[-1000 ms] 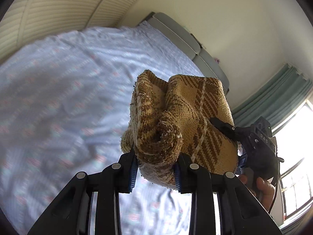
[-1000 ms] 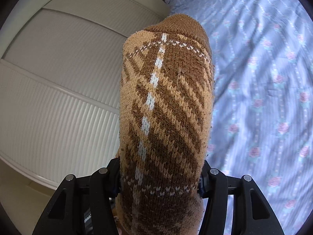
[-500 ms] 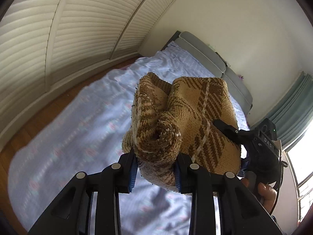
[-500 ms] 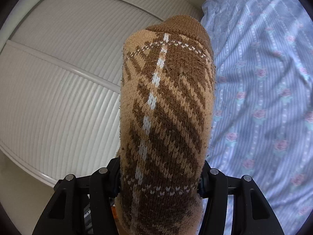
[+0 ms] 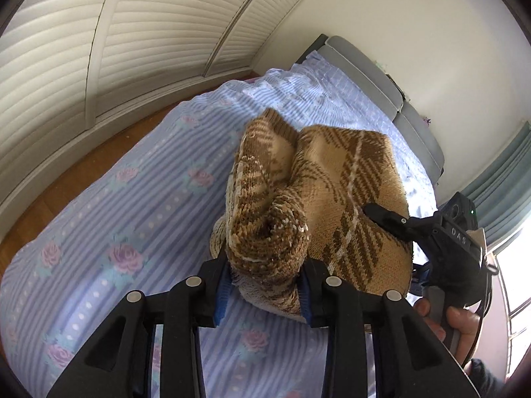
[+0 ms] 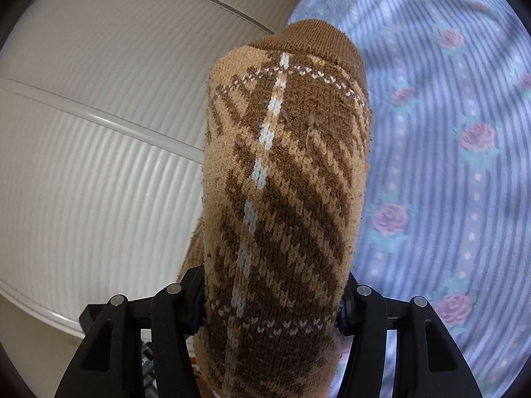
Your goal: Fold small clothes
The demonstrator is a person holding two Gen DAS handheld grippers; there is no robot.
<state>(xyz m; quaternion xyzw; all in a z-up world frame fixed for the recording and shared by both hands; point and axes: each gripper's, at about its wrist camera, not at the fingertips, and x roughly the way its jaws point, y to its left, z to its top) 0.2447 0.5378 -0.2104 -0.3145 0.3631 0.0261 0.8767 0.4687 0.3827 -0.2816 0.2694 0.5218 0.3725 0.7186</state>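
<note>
Shifted since earlier pics: bed (image 5: pixel 139 219) now bigger & closer under both tools, wood floor strip (image 5: pixel 99 152) showing beside it; sock (image 5: pixel 318 205) hangs same way betw. the two.

Left gripper (image 5: pixel 264 285): blue pads pinching bunched, rolled end of sock, jaws easing open w/ fabric betw. them. Right gripper (image 6: pixel 270 301): clamped round sock body (image 6: pixel 282 182), knit bulging over both fingers, jaws opening too, cloth touching both sides. Seen from left cam as black tool (image 5: pixel 441 242) at far end of sock, hand (image 5: pixel 454 321) under it.

Sock: held in air above bed, spanning both tools, not touching sheet.

Handling, by guess: light, soft, fuzzy knit; stretchy, droops when let go; not fragile, not slippery. Best holds: ribbed cuff (image 6: pixel 312 39) & toe end, flat edges rather than bunched roll.

Room: sheet wide & bare ahead, good to lay flat. Bed edge + floor on left side of left cam, louvred doors (image 5: pixel 132 33) beyond; keep off that edge. Headboard (image 5: pixel 381 83) far off.
</note>
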